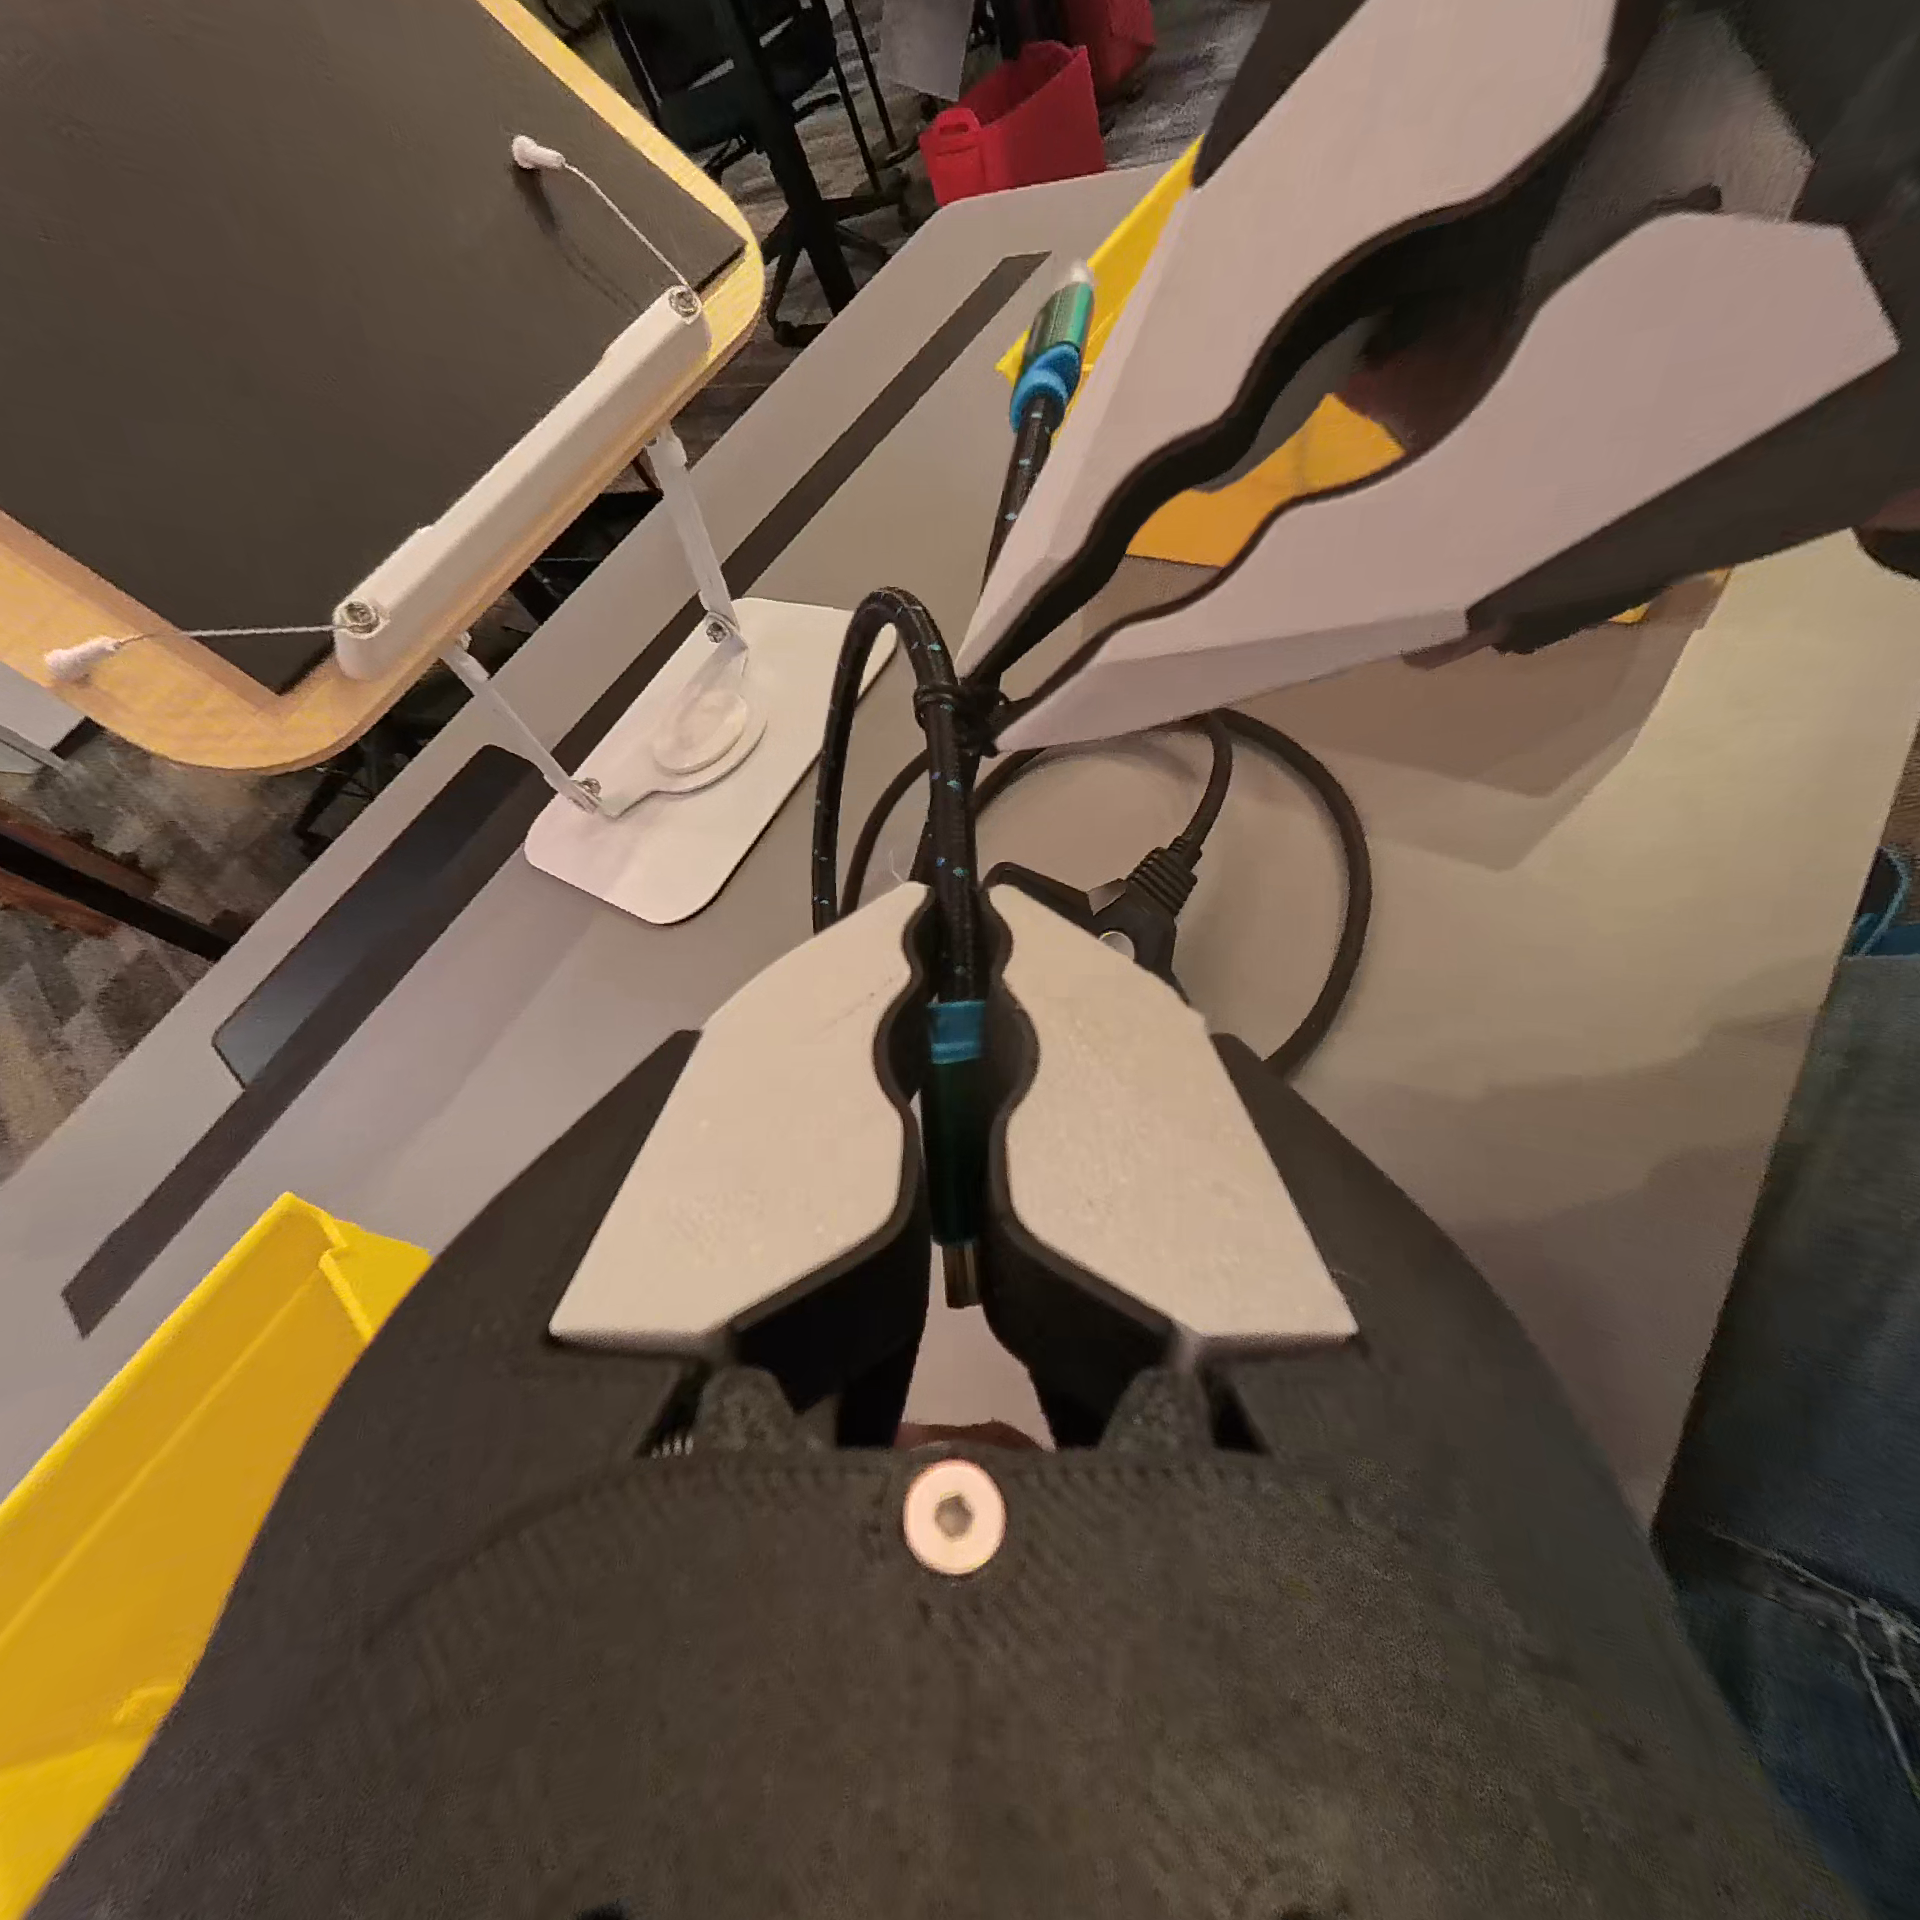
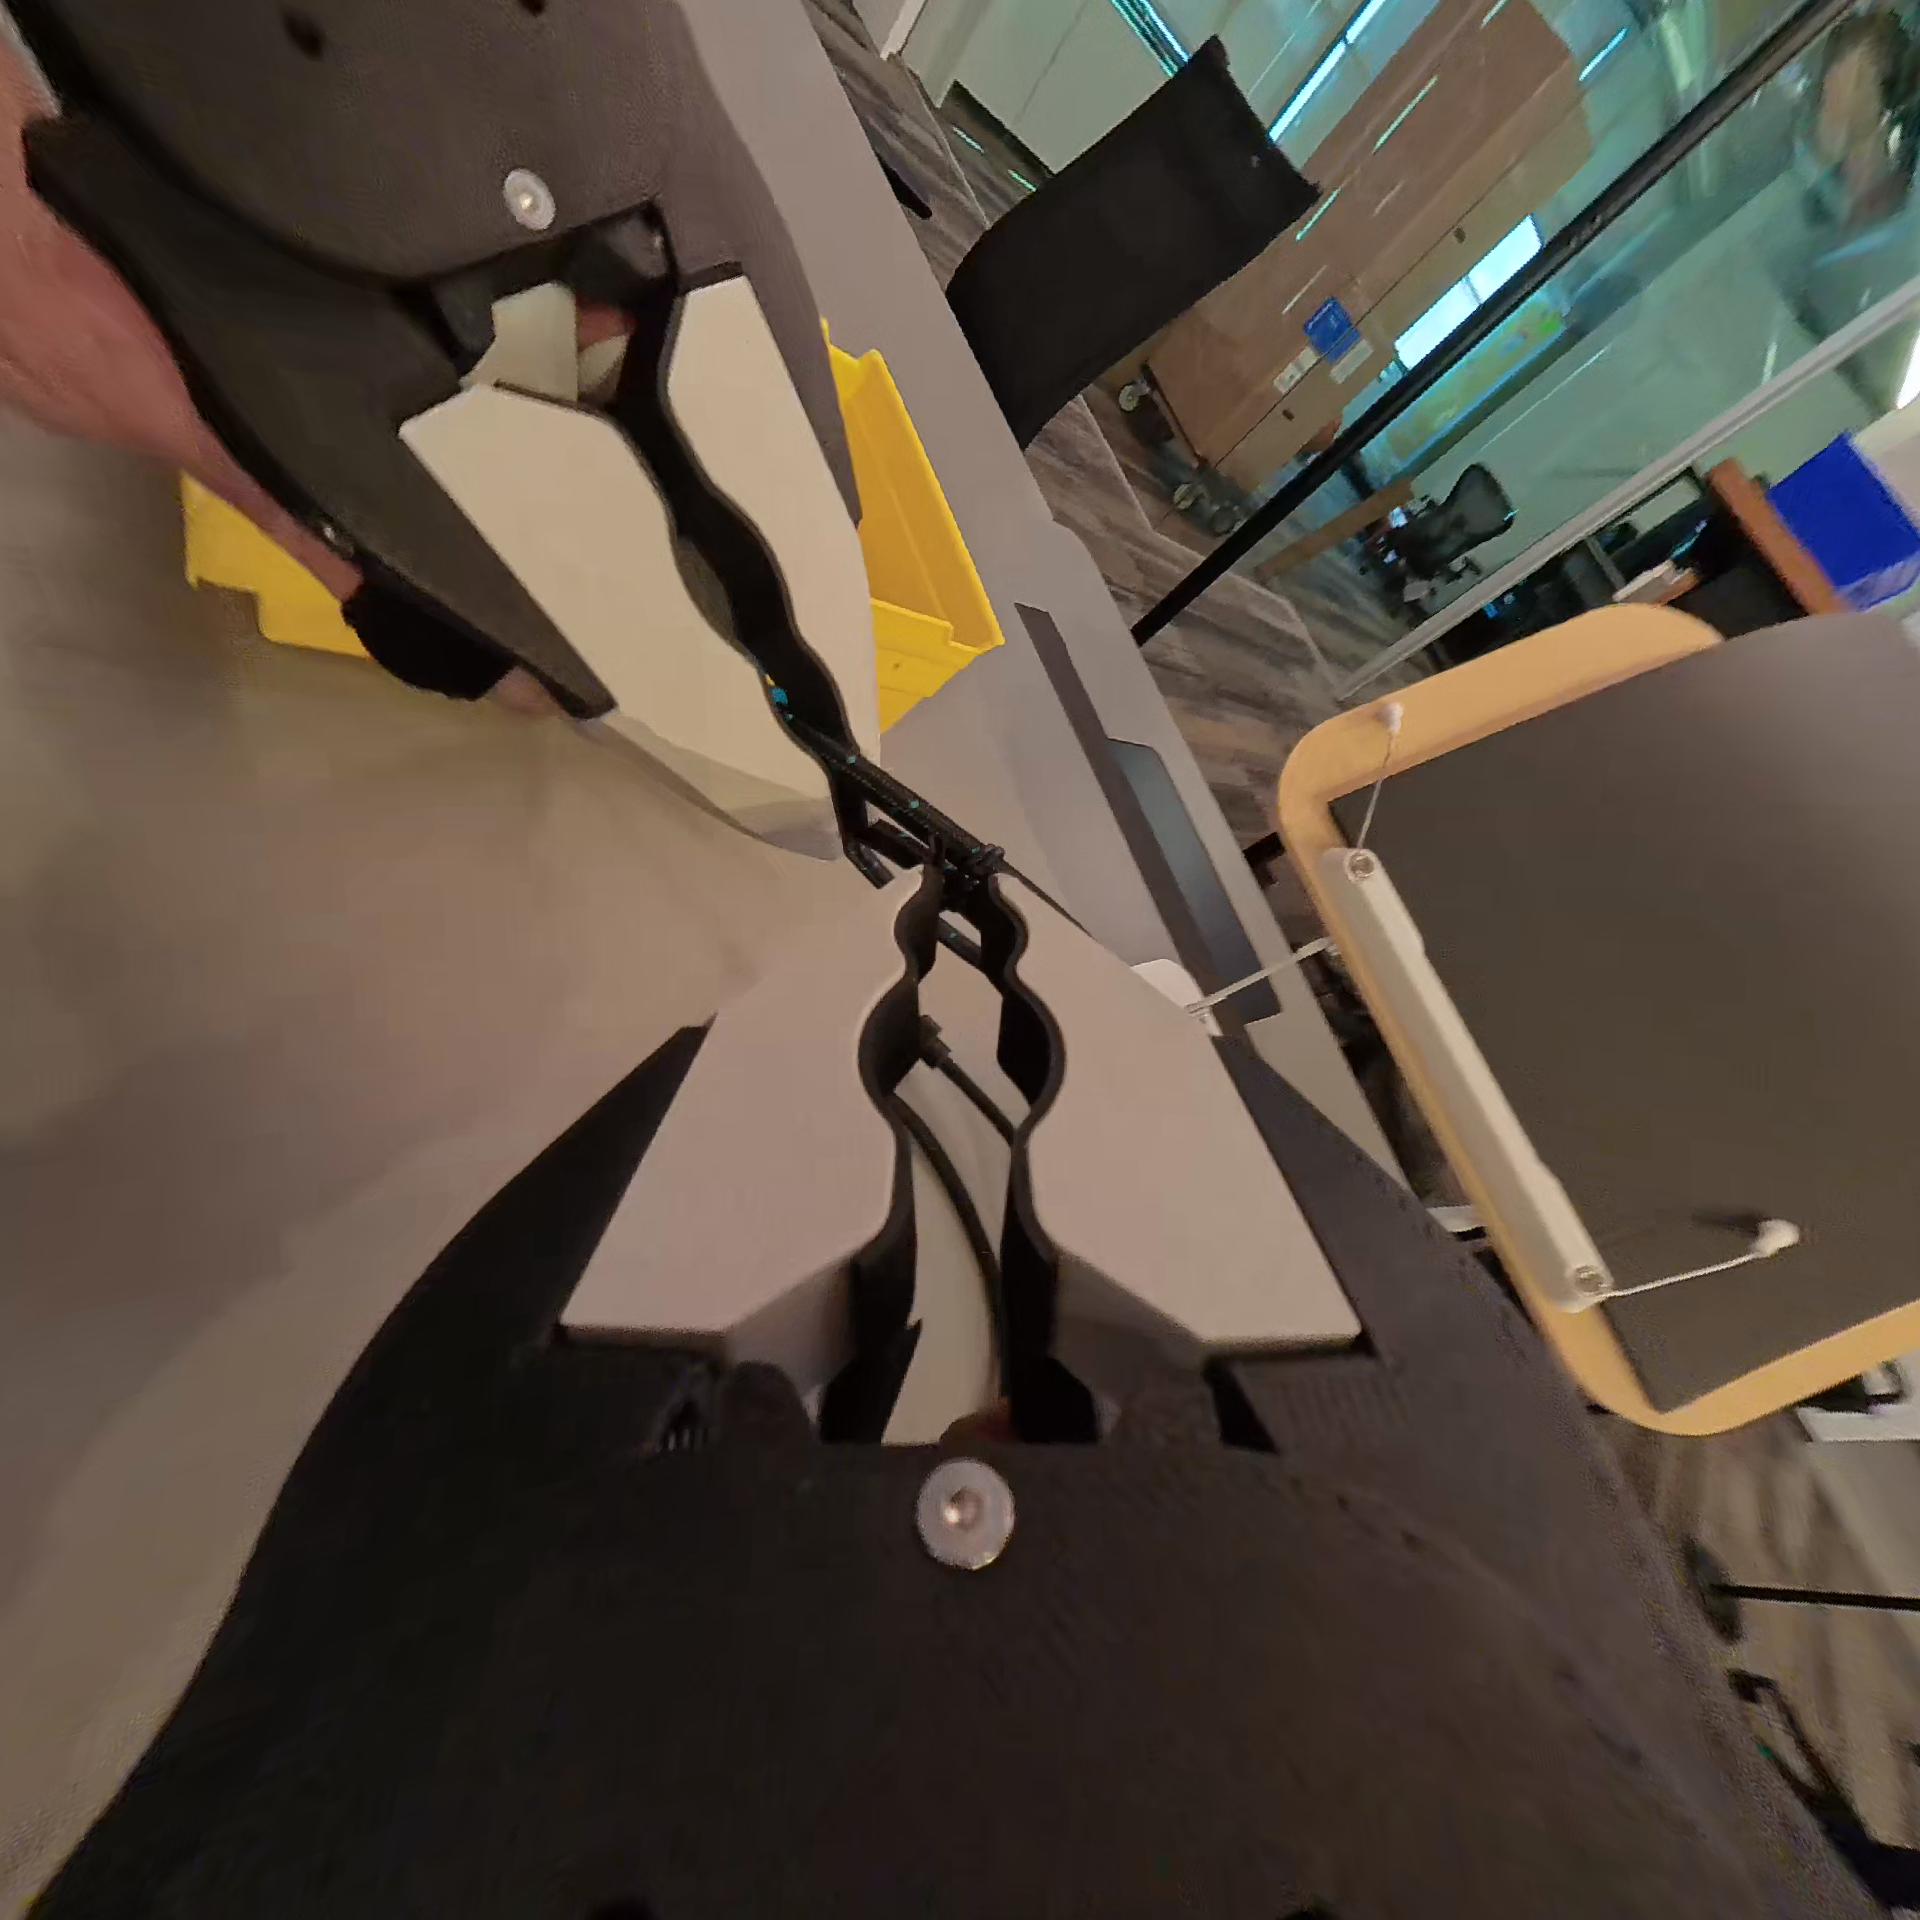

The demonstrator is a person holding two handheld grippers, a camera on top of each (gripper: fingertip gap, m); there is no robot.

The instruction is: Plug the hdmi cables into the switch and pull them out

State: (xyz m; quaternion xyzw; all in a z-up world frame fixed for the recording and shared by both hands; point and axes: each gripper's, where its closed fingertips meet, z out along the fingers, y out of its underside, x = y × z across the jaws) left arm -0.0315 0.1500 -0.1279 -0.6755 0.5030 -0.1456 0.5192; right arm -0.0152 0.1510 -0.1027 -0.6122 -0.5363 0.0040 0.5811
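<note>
The left tongs [image 1: 954, 1049] are clamped on the plug end of a black braided cable [image 1: 831, 790] with blue flecks, its blue collar and metal tip lying between the fingers and pointing back toward the camera. From there the cable loops up and over to a cable tie, where the right tongs [image 2: 961, 920] pinch its doubled strands [image 2: 894, 805] at their very tips. The cable's other plug [image 1: 1051, 332], with a blue collar, sticks up beyond the loop. Behind the left tongs a plain black cord [image 1: 1340, 894] curls on the grey worktop [image 1: 1558, 935]. Yellow bins [image 1: 156, 1455] sit at the worktop's edges, with a white stand [image 1: 665, 821] left of the loop.
</note>
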